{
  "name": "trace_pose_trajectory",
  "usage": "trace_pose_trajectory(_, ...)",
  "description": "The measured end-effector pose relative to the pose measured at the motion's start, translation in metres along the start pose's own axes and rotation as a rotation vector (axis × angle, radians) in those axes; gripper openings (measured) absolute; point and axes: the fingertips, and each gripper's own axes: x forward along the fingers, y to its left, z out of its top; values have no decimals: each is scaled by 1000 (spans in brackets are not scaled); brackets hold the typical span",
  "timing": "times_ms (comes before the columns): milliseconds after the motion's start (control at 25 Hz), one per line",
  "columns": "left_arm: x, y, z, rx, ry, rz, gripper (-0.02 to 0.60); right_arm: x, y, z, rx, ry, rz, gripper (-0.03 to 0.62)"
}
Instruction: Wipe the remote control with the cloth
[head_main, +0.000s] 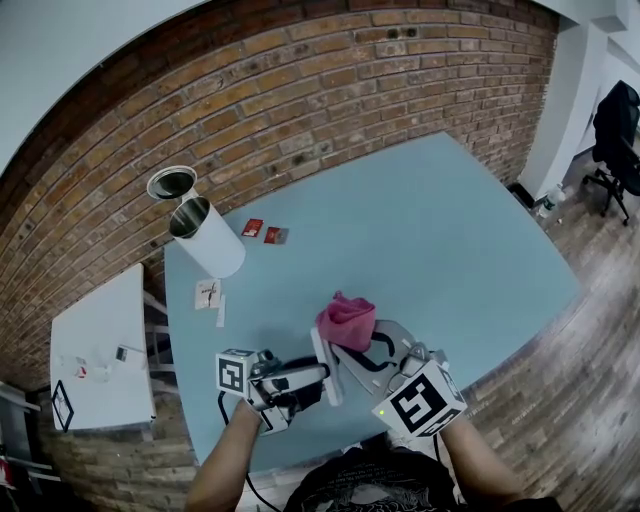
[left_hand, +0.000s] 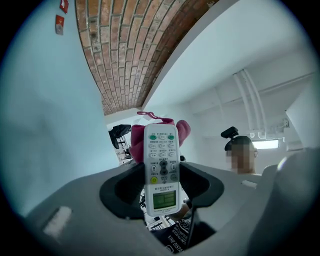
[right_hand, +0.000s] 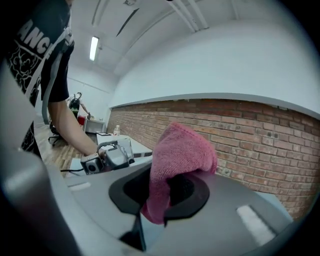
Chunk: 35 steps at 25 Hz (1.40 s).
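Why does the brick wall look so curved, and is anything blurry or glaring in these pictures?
Head view: a wide-angle lens bows the brick wall and the table edge; light is even. Left gripper view: the remote control is sharp, black corners ring the picture, a mosaic patch hides a face. Right gripper view: the cloth is crisp; a ceiling light glares mildly.

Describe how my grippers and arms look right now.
The left gripper and right gripper are grey plastic with dark-padded tongs; each bears a white cube with black square markers. A black cable trails from the left one. Black printed short-sleeved T-shirt.
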Motion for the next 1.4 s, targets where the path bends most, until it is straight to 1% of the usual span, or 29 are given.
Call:
trace_pose_trajectory(160,-6,5,12,8,-52,31,216,3,7,-5,-61,39,11,64)
trace_pose_trajectory(320,-10,6,25,-23,-134,23,216,5,12,-5,-67,41,31,64)
trace_pose_trajectory(440,-13,7,37,-17,-185,21,216,6,14,-5,-61,40,42,64)
trace_pose_trajectory(680,-19,9,51,-2,-250,30,215,6,17,-8,-50,46,51,64)
trace_pose_trajectory(920,-27,8,69,12,-345,30,213,6,19,-14,-39,42,52,64)
trace_pose_trajectory(1080,-32,7,77,22,-403,27,213,3,19,-11,-5,39,50,64)
trace_pose_trajectory(1400,-45,11,91,21,-501,66,213,2,26,-20,21,54,56,64)
